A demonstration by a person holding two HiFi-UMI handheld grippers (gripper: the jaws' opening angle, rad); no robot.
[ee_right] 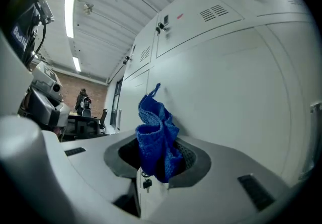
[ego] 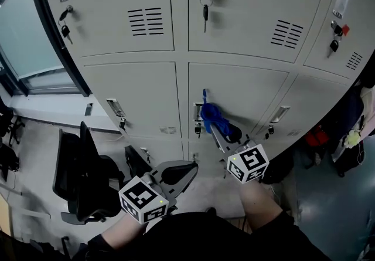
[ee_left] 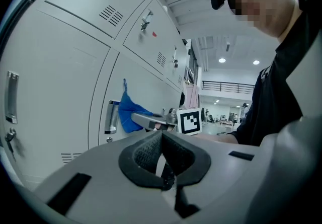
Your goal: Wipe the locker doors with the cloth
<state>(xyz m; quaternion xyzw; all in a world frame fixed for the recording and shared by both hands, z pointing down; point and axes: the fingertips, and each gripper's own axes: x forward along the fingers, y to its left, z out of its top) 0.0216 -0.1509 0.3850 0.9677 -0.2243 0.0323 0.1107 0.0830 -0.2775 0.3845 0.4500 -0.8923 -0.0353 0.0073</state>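
Blue cloth (ee_right: 157, 137) pinched in R claw (ee_right: 158, 161), bunched up against lower-middle locker door (ego: 249, 87), just beside its handle (ego: 198, 111). L claw (ee_left: 162, 160) closed, empty, held low, off the doors. Step: wiping this door, prob. early. Nxt: sweep cloth across panel w/ steady pressure, w/o snagging key (ego: 198, 131).

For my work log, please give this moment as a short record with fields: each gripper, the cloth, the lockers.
left gripper: jaws together, empty, held low, away from the lockers
right gripper: shut on the blue knitted cloth
cloth position: appears pressed against a lower grey metal locker door, beside its metal handle
locks: a key hangs in the upper middle door
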